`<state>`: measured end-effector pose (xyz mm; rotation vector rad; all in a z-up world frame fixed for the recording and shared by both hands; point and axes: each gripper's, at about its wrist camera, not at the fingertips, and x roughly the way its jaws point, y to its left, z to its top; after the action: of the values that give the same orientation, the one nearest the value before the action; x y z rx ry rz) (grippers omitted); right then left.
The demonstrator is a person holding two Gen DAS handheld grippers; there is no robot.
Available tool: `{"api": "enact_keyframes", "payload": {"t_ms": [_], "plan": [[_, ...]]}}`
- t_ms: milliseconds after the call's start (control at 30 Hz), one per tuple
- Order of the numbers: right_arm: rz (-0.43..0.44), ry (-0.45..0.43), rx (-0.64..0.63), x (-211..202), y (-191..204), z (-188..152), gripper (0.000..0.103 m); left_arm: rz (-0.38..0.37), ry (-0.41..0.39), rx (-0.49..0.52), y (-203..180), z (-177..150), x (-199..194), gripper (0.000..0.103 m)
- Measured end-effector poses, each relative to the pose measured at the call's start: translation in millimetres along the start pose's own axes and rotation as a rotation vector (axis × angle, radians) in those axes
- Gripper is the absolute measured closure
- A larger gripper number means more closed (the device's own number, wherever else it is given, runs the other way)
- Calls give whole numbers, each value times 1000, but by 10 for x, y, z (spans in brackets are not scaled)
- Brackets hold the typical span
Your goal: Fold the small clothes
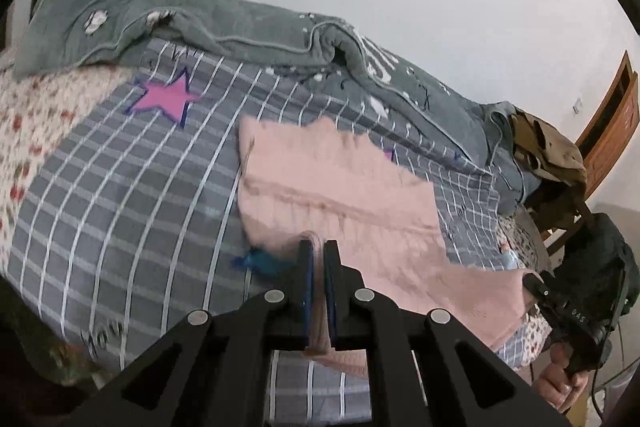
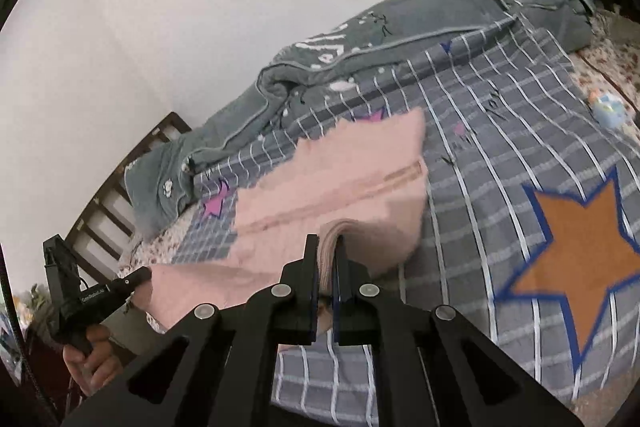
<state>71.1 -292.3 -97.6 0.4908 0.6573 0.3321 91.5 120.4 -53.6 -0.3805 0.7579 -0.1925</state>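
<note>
One soft pink knit garment (image 1: 340, 183) lies on the grey checked bed sheet with star patches (image 1: 120, 187), its near hem lifted at the sheet's near edge. Two grippers hold that hem: left gripper (image 1: 319, 247) clamped on one end, right gripper (image 2: 328, 243) clamped on the other. The hem runs across between them; the body stretches away toward the grey-green quilt (image 1: 240, 27). Neither hand is nearer.

The pink garment (image 1: 336, 187) is motion-blurred, its pinched edge hidden between the left claw's (image 1: 319, 247) fingers.
</note>
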Motion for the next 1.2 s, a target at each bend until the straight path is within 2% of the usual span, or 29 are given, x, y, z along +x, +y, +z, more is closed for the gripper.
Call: {"api": "enact_keyframes", "payload": {"t_ms": [300,467,667,967,1000,1033,1067,1100,1133,1200], "plan": [[41,-18,40,492,105,665,98,55,-37,39,-134,590,403,97],[31,-35,42,793,96,975,98,89,-55,52,-131,841,717,97],[15,-36,64,1223,-63,1232,98,92,-36,25,-46,1115,1193,97],[8,12,129,2022,-393,1489,98,119,8,-8,176,1412,1910,96],[5,23,132,2124,-432,1505,97,127,14,-15,223,1455,2001,95],[6,33,136,2217,-466,1519,93,144,13,-17,258,1485,2053,95],[3,44,137,2311,-502,1536,90,166,8,-16,300,1522,2098,94],[-11,48,123,2386,-530,1553,89,180,8,-18,338,1549,2134,87],[-32,44,97,2432,-542,1564,85,186,16,-19,387,1576,2175,74],[-99,38,14,2493,-543,1556,73,175,33,-14,460,1586,2233,69]]}}
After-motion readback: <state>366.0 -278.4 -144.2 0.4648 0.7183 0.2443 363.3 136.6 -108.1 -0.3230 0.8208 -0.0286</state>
